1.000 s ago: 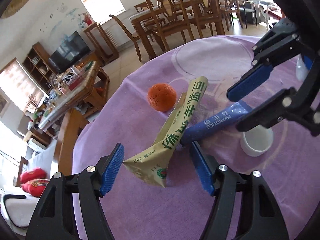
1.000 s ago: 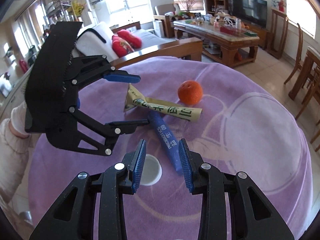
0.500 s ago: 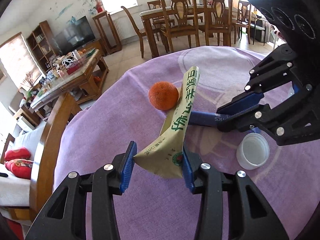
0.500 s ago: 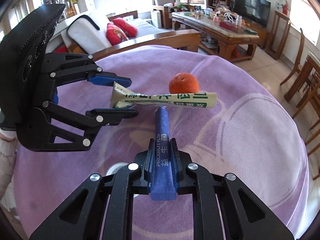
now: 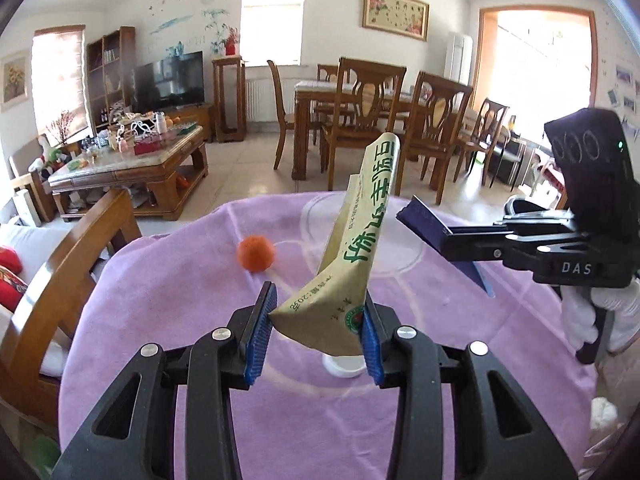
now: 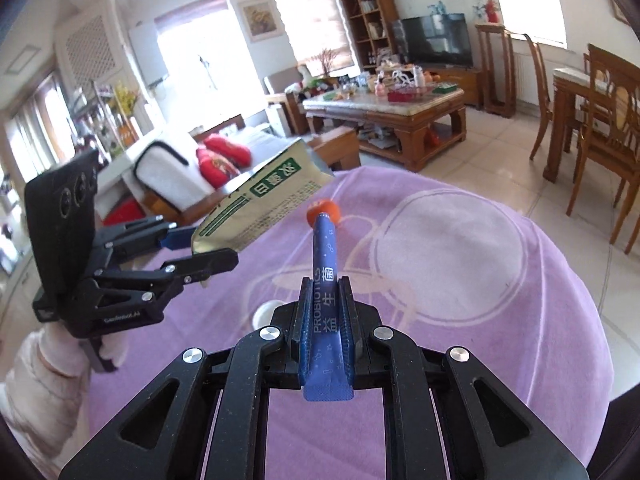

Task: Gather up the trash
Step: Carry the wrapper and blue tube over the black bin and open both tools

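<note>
Left wrist view: the left hand-held gripper [image 5: 316, 332] is clamped on the beige sachet [image 5: 352, 248], lifted above the purple desk [image 5: 168, 280]. Right wrist view: the right hand-held gripper [image 6: 326, 320] pinches the blue probiotics stick [image 6: 325, 292], also raised off the desk.

- Blue sachet [image 6: 326, 300]: "PROBIOTICS" in white capitals along its length, with Chinese characters "益生菌" beside it.
- Tan packet [image 5: 356, 248]: large green Chinese characters down its face, not read with certainty; small print near lower end includes "20".
- Right gripper [image 5: 444, 240] body: "DAS" in white.
- Left gripper [image 6: 204, 248] body: small white lettering, illegible.
</note>
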### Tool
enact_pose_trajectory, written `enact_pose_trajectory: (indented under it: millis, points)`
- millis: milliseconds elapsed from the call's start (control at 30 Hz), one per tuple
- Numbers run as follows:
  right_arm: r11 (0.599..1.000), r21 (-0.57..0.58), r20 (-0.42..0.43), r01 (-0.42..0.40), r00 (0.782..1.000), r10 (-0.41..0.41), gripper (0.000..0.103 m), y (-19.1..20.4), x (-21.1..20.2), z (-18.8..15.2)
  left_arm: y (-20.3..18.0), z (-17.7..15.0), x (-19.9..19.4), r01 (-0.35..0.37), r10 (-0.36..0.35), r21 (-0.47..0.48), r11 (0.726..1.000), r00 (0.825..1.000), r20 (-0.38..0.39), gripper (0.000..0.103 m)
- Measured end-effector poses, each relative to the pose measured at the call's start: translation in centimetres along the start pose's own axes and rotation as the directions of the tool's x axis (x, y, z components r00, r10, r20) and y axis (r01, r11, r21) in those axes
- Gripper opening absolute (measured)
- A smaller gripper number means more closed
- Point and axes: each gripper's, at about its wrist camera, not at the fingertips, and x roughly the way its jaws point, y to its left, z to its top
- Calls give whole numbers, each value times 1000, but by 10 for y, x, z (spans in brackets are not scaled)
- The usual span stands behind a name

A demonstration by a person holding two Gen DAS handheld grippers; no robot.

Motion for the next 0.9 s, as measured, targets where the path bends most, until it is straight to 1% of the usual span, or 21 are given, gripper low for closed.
enact_pose_trajectory:
  millis: [100,233,367,433,500,667,800,900]
  points:
    - [999,50,89,-3,996,-1,13,-11,-46,-9,-27,6,-12,31,-29,-29,999,998,47,39]
    - [996,92,168,5,986,-20,13,-32,-102,-25,-74,13,-21,78,-75,-23,997,993,90,39]
    - [991,129,229,47,971,-75,13,-56,-158,-49,-122,18,-19,128,-124,-26,991,985,118,39]
    - [986,151,256,72,960,-109,13,-71,-185,-61,-144,18,-16,152,-150,-11,988,981,125,39]
    - [979,182,283,95,948,-145,13,-89,-209,-68,-168,22,-9,181,-179,-4,984,976,125,39]
    - [954,263,338,146,912,-233,13,-135,-274,-99,-222,26,13,243,-244,23,970,964,108,39]
    - [925,328,362,189,879,-309,13,-174,-315,-124,-263,27,33,270,-275,65,961,957,90,39]
    - [903,371,366,218,859,-358,13,-201,-338,-142,-289,30,48,284,-291,88,955,954,76,39]
